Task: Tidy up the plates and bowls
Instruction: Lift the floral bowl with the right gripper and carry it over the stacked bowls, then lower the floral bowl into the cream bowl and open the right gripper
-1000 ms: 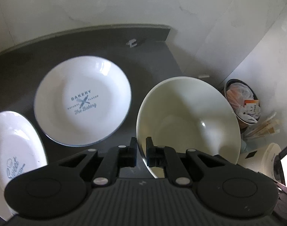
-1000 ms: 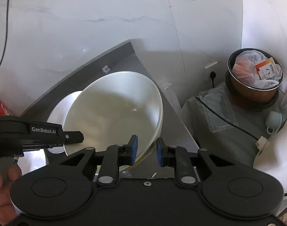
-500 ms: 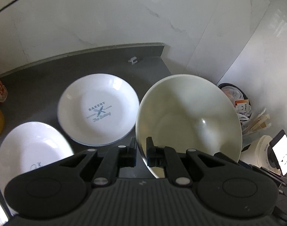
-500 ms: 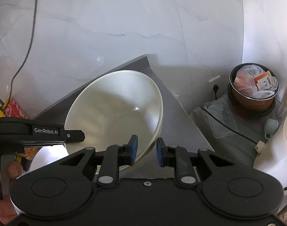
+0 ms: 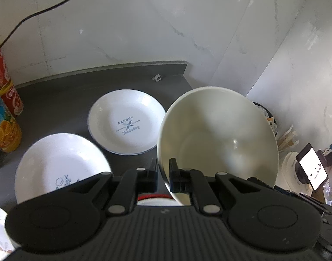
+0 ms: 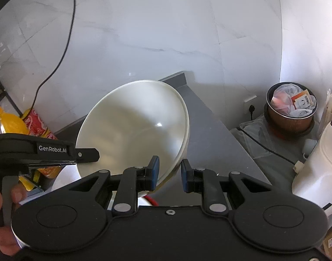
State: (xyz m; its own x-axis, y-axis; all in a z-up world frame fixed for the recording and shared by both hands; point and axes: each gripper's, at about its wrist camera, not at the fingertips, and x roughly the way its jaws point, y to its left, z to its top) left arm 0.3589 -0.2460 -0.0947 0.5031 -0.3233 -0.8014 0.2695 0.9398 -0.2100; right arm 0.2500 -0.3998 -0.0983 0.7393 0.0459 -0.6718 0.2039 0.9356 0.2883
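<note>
While it hangs above the counter: the large cream ceramic bowl is held up off the dark grey countertop, tipped so its open mouth faces back toward both tongs.
Bowl axis: round, so no long axis to speak of; its rim stands steeply tilted rather than level.
Left tongs: pressed together on the near lower rim of the bowl, one black finger inside the wall and one outside.
Right tongs: spread a little, its blue-padded fingers astride the bowl's lower right rim; whether the pads touch the rim I cannot tell.
Bowl relative to tongs: directly ahead of both, its body rising up and away from the fingertips.
Left of the bowl: a white shallow plate with blue "BAKERY" print lies flat on the countertop, beyond the left tongs.
Nearer left: a second white plate with a blue drawing, partly hidden behind the tongs' body.
Far left edge: red cans and an orange drink bottle.
Person's hand: grips the left tool's handle.
</note>
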